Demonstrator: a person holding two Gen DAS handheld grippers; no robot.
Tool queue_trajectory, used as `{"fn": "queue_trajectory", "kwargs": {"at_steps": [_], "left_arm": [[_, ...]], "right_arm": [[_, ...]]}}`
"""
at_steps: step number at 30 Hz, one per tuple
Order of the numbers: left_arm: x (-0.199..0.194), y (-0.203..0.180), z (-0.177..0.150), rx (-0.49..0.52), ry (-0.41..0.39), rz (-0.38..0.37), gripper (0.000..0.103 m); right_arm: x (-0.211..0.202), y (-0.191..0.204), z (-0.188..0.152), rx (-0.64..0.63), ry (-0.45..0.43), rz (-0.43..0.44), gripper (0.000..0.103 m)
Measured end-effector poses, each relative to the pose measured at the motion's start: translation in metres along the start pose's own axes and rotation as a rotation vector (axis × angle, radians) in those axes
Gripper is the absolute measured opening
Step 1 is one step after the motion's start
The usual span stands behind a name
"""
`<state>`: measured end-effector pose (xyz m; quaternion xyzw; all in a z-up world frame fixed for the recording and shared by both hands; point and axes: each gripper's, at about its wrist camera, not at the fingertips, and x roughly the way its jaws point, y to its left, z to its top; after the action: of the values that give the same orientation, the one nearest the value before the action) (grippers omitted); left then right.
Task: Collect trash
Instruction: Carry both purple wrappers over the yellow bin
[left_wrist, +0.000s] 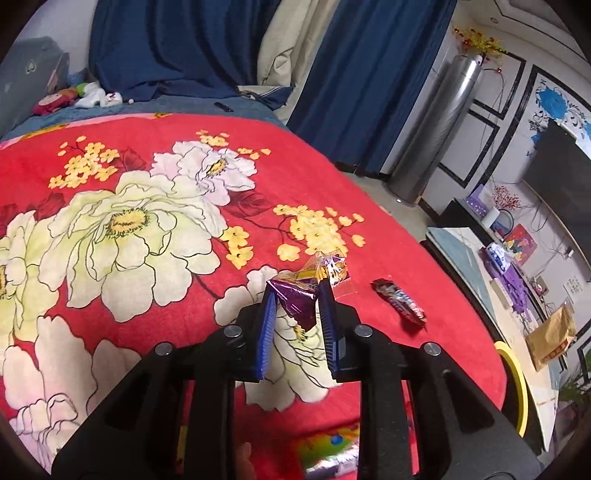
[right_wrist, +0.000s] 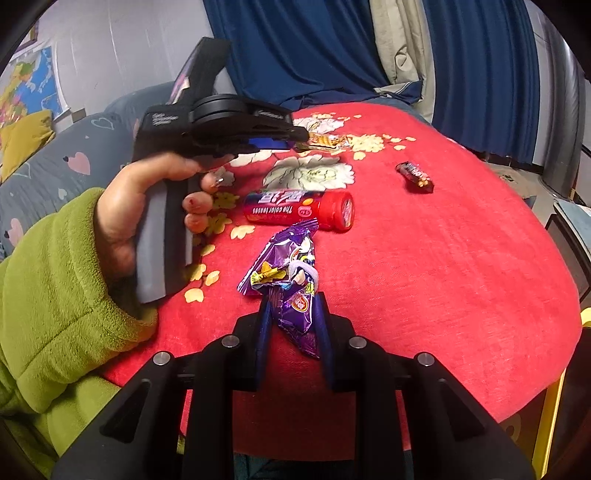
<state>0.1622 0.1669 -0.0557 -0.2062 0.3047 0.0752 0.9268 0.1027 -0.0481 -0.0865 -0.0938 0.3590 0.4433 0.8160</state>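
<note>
Gripping a crumpled purple wrapper (left_wrist: 301, 301), my left claw (left_wrist: 297, 291) holds it just above the red flowered blanket (left_wrist: 155, 258). My right claw (right_wrist: 291, 306) is clamped on a purple snack bag (right_wrist: 291, 280). A dark candy bar (right_wrist: 414, 176) and red tube (right_wrist: 299, 209) lie on the blanket.

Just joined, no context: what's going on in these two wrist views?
A person in a green sleeve is picking snack trash off a red floral blanket with two handheld grippers. The left gripper is shut on a purple and orange wrapper. The right gripper is shut on a purple snack bag. A red candy tube and a dark candy bar wrapper lie loose on the blanket.
</note>
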Motion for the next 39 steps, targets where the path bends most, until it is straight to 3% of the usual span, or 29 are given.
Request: {"fn": "queue_trajectory", "kwargs": {"at_steps": [20,39], "left_arm": [[-0.051,-0.058,0.003,0.12,-0.091,-0.115,0.016],[-0.06,-0.134,-0.023,0.282,-0.068,-0.252,0.016]], "right_arm": [[-0.054,-0.045,0.014,0.071,-0.112,-0.094,0.021],[-0.129,-0.114,0.01,0.188,-0.239,-0.259,0.021]]}}
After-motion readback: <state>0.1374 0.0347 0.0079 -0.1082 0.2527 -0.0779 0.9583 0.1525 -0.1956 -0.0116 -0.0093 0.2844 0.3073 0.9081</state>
